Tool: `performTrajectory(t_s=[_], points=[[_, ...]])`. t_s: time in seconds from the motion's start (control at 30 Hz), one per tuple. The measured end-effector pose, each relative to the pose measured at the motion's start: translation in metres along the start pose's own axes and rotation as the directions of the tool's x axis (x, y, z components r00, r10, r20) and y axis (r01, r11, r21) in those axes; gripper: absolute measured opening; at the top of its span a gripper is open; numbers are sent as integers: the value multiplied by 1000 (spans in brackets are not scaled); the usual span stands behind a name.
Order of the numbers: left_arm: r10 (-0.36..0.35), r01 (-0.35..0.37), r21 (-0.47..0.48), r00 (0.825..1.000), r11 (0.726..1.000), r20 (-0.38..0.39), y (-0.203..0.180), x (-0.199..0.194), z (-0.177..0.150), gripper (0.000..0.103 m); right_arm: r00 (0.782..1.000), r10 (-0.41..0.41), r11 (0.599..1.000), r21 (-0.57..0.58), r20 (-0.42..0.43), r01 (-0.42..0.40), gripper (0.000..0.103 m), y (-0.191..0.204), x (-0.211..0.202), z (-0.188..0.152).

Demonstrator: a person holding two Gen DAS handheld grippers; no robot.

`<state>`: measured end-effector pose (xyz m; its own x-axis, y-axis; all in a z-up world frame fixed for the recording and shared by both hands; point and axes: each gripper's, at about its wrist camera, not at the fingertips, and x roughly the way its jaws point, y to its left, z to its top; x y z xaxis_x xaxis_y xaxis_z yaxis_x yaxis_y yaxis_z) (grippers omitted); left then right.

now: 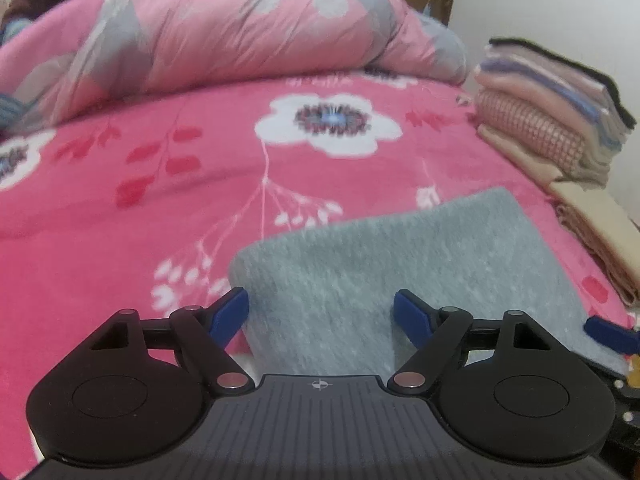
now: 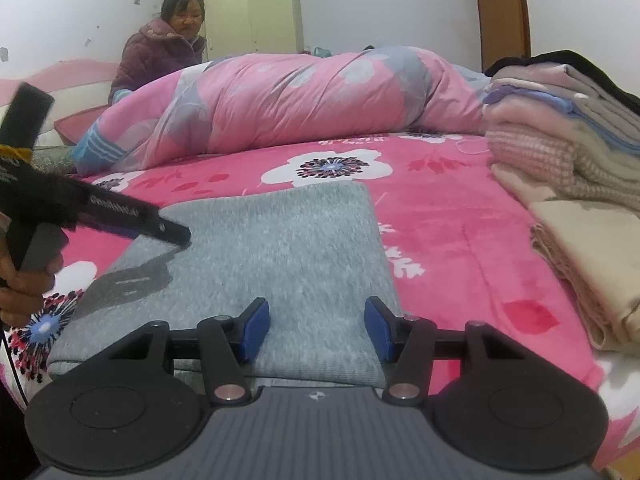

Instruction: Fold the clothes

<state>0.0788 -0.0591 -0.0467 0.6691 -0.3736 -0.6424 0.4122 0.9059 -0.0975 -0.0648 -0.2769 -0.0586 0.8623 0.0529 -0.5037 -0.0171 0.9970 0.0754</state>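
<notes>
Both tongs spread, empty: left tongs (image 1: 321,314), right tongs (image 2: 317,328). Folded grey garment (image 2: 280,248) on bed (image 2: 460,240); clumsy pinch at 6 o'clock edge could undo fold.

Open bedspread (image 1: 160,208) ahead-left of jaws; rolled quilt (image 1: 248,28) blocks far ahead, folded stack (image 1: 548,120) blocks ahead-right.

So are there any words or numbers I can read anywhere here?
Pale lettering on the left hand-held gripper, on its dark side: too blurred to read.
Small crosshair mark on the right hand-held gripper, on its grey body: a sign, not a word.
Grey folded garment, pink sheet, stacked clothes: no text.
</notes>
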Motion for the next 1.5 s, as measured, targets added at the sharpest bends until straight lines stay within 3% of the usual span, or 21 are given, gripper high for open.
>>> performTrajectory(t_s=[0.23, 0.37, 0.5, 0.6, 0.73, 0.77, 0.87, 1.07, 1.13, 1.27, 1.37, 1.5], points=[[6, -6, -4, 1000, 1000, -31, 6, 12, 2, 80, 999, 0, 999, -36, -40, -1, 55, 6, -6, 20], [-2, 2, -17, 1000, 1000, 12, 12, -4, 2, 80, 999, 29, 996, -88, 30, -26, 55, 12, -16, 50], [-11, 12, -10, 999, 1000, 38, 7, -22, -1, 81, 998, 38, 991, -129, 44, -32, 54, 20, 9, 84], [-26, 26, 0, 999, 1000, 31, -1, -27, -9, 82, 998, 58, 994, -92, -10, -59, 52, 20, 42, 102], [-43, 43, 18, 999, 999, 5, -15, -24, -23, 82, 986, 82, 994, -58, -148, -92, 50, 16, 98, 108], [-44, 44, 20, 999, 999, 4, -16, -25, -26, 82, 979, 56, 996, -53, -195, -67, 47, 14, 113, 107], [-45, 45, 26, 999, 999, 3, -18, -27, -34, 82, 975, -4, 1000, -24, -223, -1, 43, 4, 125, 112], [-64, 64, 6, 998, 998, 9, -13, -38, -42, 82, 992, 76, 997, 14, -99, -75, 44, 10, 69, 118], [-72, 72, 13, 997, 997, -9, -14, -38, -44, 82, 990, 67, 998, -7, -127, -68, 44, 13, 66, 106], [-60, 61, 34, 998, 998, -17, -23, -46, -53, 82, 981, -33, 999, -13, -190, 32, 44, 7, 64, 78], [-41, 41, 53, 999, 998, -4, -27, -54, -56, 82, 992, 23, 999, 32, -125, -19, 44, 1, 33, 74], [-3, 4, 63, 1000, 998, -19, -33, -50, -59, 83, 994, 87, 996, -18, -72, -88, 44, 8, 1, 58]])
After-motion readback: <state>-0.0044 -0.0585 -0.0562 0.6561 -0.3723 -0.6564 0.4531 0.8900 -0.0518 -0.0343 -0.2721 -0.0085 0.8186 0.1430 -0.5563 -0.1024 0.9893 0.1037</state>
